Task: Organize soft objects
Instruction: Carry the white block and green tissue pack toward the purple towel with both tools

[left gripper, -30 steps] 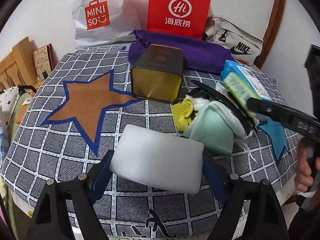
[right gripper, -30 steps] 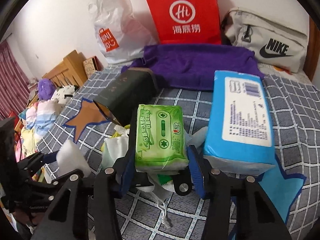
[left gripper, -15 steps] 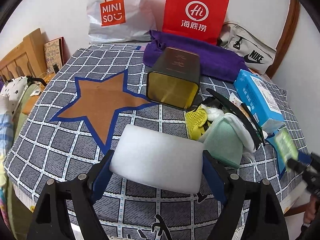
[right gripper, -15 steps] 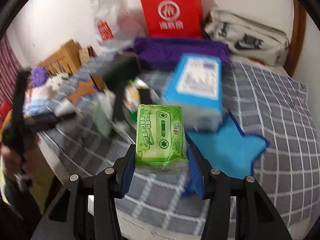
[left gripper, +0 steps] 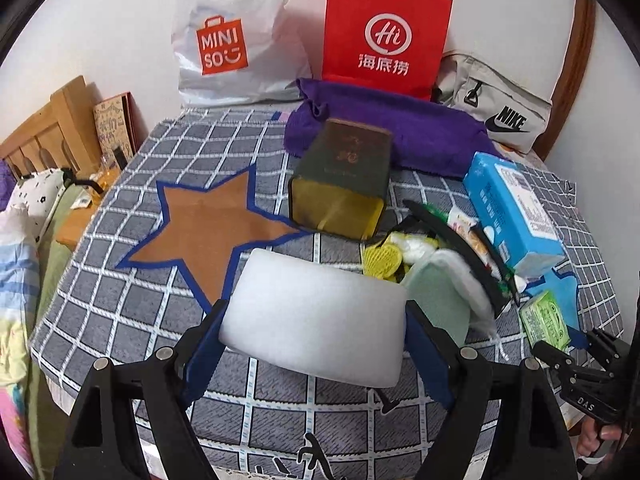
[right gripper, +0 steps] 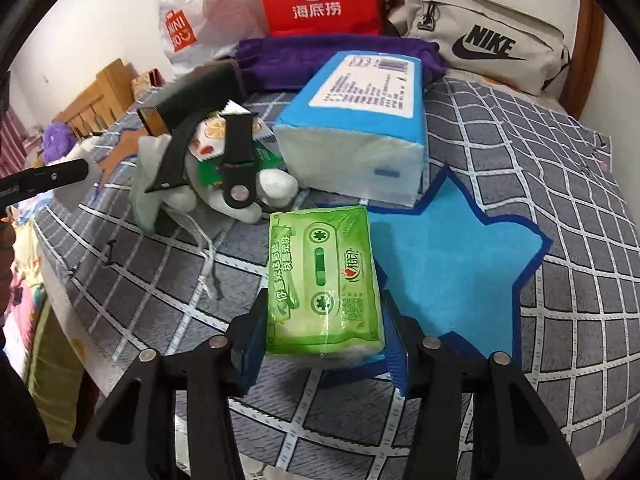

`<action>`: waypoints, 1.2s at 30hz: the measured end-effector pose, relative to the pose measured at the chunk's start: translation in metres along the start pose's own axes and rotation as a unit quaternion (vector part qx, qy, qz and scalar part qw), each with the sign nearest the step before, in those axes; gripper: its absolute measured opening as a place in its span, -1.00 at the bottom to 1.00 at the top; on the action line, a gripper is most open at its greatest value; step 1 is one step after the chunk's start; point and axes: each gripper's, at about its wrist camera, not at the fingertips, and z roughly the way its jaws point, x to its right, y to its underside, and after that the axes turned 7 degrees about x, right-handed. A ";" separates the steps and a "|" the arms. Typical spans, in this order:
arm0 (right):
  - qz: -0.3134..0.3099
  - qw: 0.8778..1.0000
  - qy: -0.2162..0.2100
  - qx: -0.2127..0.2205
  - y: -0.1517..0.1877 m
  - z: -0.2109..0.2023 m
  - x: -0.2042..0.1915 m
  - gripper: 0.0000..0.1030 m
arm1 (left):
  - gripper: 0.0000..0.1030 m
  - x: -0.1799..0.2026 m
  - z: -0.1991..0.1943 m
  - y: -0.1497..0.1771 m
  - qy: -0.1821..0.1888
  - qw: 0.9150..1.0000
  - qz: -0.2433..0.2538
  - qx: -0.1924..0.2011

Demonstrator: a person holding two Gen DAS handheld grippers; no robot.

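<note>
My left gripper (left gripper: 314, 320) is shut on a white foam sponge (left gripper: 316, 316), held above the checked cloth near the brown star patch (left gripper: 212, 232). My right gripper (right gripper: 322, 320) is shut on a green tissue pack (right gripper: 324, 284), held low over the left edge of the blue star patch (right gripper: 448, 268); the pack also shows in the left wrist view (left gripper: 546, 318). A pile of soft things (left gripper: 432, 268) with a pale green cloth, a yellow mesh piece and a black strap (right gripper: 236, 160) lies between the two stars.
A dark tin box (left gripper: 344, 184) lies on its side mid-table. A blue tissue pack (right gripper: 360, 124) lies by the blue star. A purple towel (left gripper: 400, 128), a red bag (left gripper: 386, 36), a Miniso bag (left gripper: 228, 36) and a Nike pouch (right gripper: 484, 44) line the back. A bed stands left.
My right gripper has carried the green tissue pack away from the pile, to the right and down over the blue star. My left gripper still holds the sponge, raised and drawn back a little.
</note>
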 end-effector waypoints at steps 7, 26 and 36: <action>-0.006 0.999 -0.028 0.043 -0.032 -0.034 -0.002 -0.02 | 0.61 0.009 -0.004 -0.024 0.006 1.000 0.006 0.010; 0.013 0.994 -0.010 0.106 -0.173 -0.014 0.027 0.00 | 0.61 0.018 0.029 -0.123 -0.011 1.000 0.007 0.024; 0.026 0.995 -0.001 0.092 -0.234 0.030 0.049 0.00 | 0.61 0.019 0.071 -0.170 -0.012 1.000 0.008 0.018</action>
